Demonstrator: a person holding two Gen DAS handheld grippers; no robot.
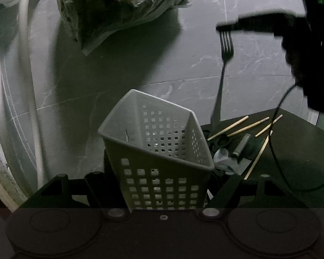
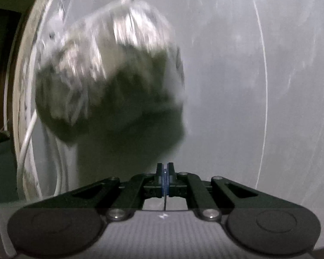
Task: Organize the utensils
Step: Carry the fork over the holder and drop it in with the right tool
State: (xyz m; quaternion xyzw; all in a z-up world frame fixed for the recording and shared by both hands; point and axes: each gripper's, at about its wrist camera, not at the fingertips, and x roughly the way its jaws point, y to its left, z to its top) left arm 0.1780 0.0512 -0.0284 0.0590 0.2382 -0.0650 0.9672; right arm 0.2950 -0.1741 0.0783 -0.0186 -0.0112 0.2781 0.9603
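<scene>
The left claw (image 1: 162,185) pinches a tilted grey basket (image 1: 159,151) over the dark desk (image 1: 296,149). The right claw (image 1: 223,28) pinches a fork (image 1: 223,69) by its tines, handle hanging beside the basket, above chopsticks (image 1: 248,127) and a spoon (image 1: 221,157).

Black linkage claw (image 2: 165,170) with silver pivot screws, blue pads (thin black cable (image 1: 278,151) trailing)

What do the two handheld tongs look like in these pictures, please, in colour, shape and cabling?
Both are matte black. The left tongs show angled linkage bars with silver pivot screws and round discs at the base. The right tongs look the same, with blue pads on the fingertips. A thin black cable hangs from the right one.
</scene>
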